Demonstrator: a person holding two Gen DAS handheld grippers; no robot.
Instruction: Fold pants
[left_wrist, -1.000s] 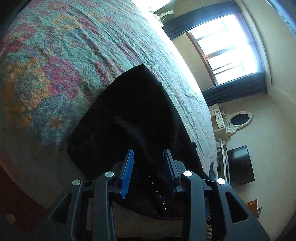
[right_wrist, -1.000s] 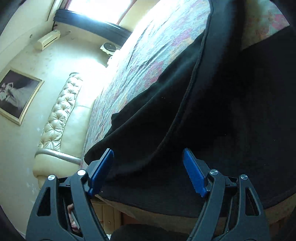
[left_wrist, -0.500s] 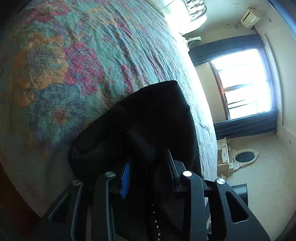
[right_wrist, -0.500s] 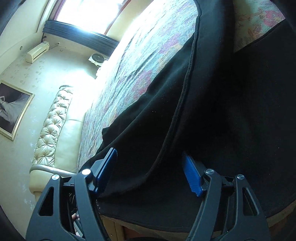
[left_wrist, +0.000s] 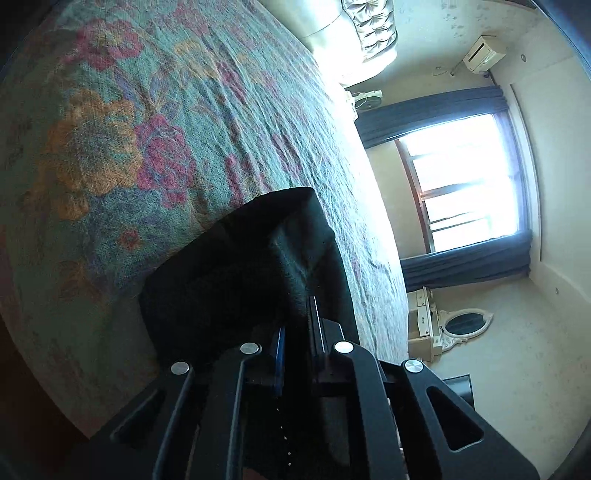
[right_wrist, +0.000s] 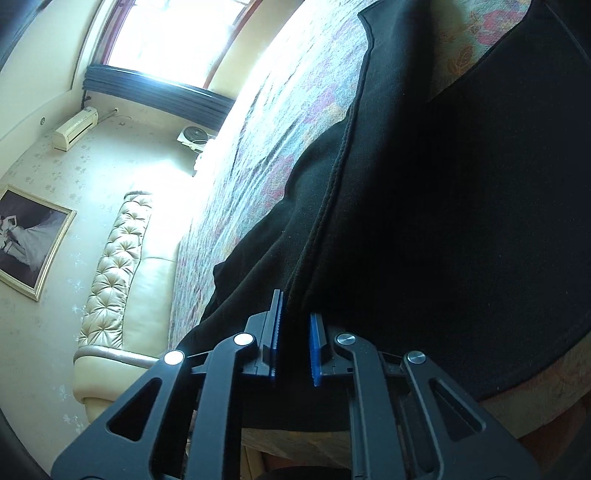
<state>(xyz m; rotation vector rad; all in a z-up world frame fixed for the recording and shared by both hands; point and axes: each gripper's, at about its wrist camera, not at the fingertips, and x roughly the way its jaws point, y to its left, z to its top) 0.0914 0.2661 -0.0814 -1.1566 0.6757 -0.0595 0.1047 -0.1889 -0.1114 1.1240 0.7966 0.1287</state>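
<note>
Both fingers (left_wrist: 295, 332) (right_wrist: 295, 325) pinch pants (right_wrist: 443, 221) (angled dwn).

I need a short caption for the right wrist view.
Right gripper shut on black pants lying on a floral bedspread.

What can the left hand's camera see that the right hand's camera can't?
Only the left wrist view shows the oval white-framed mirror and the left gripper, shut on the black fabric pants.

Only the right wrist view shows the gold-framed picture on the wall and the right gripper, pinching a stitched edge of the pants.

Both show the flowery woven bedspread, the bright window, the cream tufted headboard and the white air conditioner.
</note>
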